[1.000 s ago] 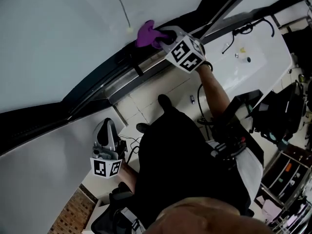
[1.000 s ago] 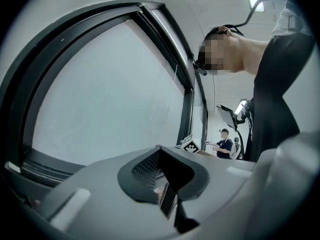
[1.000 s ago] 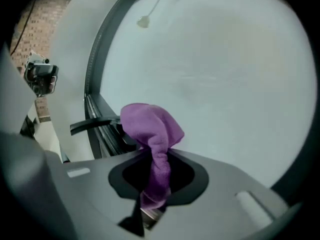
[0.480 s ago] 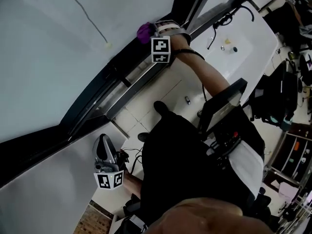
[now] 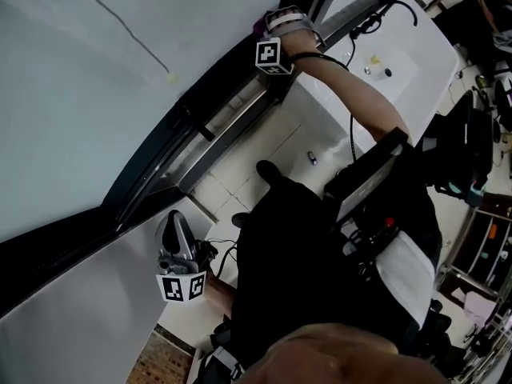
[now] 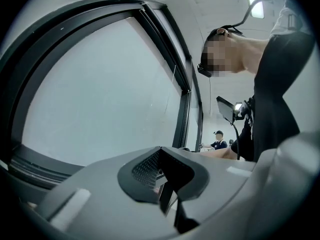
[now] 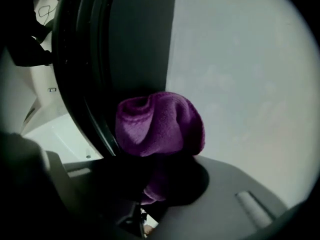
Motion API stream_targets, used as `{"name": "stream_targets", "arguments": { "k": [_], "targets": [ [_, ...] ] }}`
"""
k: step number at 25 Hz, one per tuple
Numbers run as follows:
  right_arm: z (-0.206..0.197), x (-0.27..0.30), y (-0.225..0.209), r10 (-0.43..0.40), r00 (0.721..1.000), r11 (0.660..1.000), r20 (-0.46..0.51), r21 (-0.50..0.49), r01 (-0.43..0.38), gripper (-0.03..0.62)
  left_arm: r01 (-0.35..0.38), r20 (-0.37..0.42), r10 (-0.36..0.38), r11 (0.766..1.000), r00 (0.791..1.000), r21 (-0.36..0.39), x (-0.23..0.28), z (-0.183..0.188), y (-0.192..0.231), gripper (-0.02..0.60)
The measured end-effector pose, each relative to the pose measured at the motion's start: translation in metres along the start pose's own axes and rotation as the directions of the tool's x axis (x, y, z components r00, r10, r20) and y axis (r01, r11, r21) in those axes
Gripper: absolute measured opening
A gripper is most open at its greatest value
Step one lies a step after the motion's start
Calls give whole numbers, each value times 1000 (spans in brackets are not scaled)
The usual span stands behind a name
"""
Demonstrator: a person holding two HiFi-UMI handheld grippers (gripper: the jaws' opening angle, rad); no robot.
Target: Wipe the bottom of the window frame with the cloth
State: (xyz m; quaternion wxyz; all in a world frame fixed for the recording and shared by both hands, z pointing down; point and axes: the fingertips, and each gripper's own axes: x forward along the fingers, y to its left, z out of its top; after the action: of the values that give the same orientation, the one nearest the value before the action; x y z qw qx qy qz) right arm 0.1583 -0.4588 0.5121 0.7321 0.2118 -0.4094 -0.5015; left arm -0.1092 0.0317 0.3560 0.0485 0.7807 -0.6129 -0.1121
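Now the right gripper [image 5: 272, 30], held far out at arm's length, has its jaws clenched on the purple cloth [image 7: 160, 124]. The cloth's bunched end bulges past the tips where the dark window frame [image 7: 85, 84] meets the glass [image 7: 240, 74], apparently so the wad can fill the bottom channel. The left gripper [image 5: 178, 254] hangs low and near, well apart from the frame, jaws together on nothing, presumably kept clear of the wiping arm.

Cloth [image 7: 160, 124] against window frame [image 5: 196, 126]
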Motion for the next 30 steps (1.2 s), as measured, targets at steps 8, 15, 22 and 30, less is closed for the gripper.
{"name": "stream_targets", "arguments": {
  "k": [8,15,22,30],
  "targets": [
    [21,-130,120,543,647,671,536,186,-718,63,-8,11,8,1000,1000,-19,-14,2,9,3],
    [161,-346,120,-195,-295,-95,935,-317,-944,64,15,18,-14,999,1000,-36,-18,3,8,2],
    [179,-461,10,-590,-452,-31,669,-578,-815,66,-3,-7,2,998,1000,-62,-20,-1,0,3],
    [176,-520,-23,-579,-532,141,617,-567,-811,66,-80,15,81,996,997,-48,-57,5,8,3]
  ]
}}
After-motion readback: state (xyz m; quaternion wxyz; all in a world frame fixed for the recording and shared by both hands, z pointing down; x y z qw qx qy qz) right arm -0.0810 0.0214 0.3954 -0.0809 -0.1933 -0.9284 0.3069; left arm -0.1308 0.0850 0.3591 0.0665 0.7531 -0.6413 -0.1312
